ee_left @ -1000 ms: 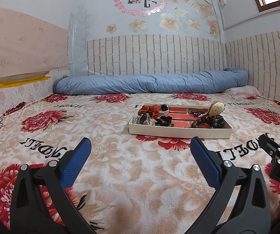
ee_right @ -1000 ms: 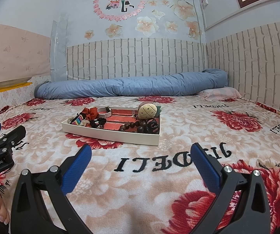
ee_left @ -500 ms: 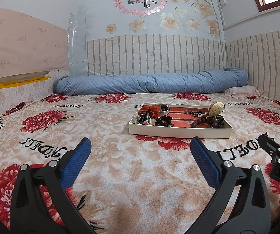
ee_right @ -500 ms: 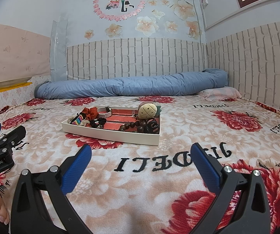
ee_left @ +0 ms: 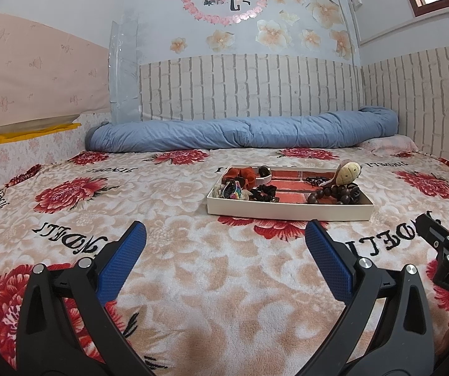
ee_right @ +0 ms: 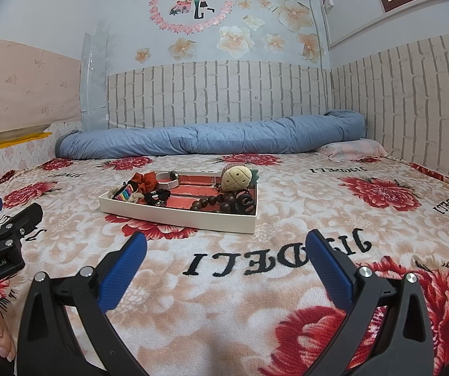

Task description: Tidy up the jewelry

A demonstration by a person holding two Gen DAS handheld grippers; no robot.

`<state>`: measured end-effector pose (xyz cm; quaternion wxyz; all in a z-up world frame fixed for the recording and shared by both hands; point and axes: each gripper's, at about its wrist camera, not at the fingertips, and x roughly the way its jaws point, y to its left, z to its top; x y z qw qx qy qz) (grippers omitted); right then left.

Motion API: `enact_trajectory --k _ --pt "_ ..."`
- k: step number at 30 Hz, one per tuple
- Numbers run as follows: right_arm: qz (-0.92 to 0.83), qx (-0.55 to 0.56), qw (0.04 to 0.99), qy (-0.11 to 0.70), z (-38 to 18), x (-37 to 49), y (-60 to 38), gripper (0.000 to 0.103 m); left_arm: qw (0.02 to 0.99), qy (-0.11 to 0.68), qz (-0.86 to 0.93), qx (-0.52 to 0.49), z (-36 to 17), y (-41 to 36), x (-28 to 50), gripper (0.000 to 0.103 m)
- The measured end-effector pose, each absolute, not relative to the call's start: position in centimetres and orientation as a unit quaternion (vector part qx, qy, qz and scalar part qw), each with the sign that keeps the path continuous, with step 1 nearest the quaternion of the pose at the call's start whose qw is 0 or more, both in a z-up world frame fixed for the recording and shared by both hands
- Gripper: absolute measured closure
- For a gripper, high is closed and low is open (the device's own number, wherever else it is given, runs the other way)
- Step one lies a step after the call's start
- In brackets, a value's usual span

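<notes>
A shallow white tray (ee_left: 290, 211) with a red floor sits on the flowered bed blanket, ahead of both grippers; it also shows in the right wrist view (ee_right: 177, 217). It holds a red scrunchie (ee_left: 240, 174), a white band (ee_left: 265, 174), a black scrunchie (ee_left: 263, 192), a dark bead bracelet (ee_left: 334, 192), a pineapple plush (ee_right: 235, 179) and a colourful clip (ee_right: 123, 195). My left gripper (ee_left: 224, 252) is open and empty, short of the tray. My right gripper (ee_right: 226, 252) is open and empty, short of the tray's right corner.
A rolled blue quilt (ee_left: 240, 133) lies along the brick-pattern back wall. A pink pillow (ee_right: 353, 150) lies at the far right. The right gripper's tip (ee_left: 443, 244) shows at the left view's right edge.
</notes>
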<state>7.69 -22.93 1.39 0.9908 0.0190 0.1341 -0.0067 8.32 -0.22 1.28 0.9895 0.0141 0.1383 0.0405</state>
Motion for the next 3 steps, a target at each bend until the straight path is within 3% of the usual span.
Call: enact_trajectory --k 3 --pt "-0.007 0.019 0.991 0.134 1.39 7.69 -22.93 0.004 0.989 0.138 0.041 0.016 1.3 -0.15 8.41 0.005"
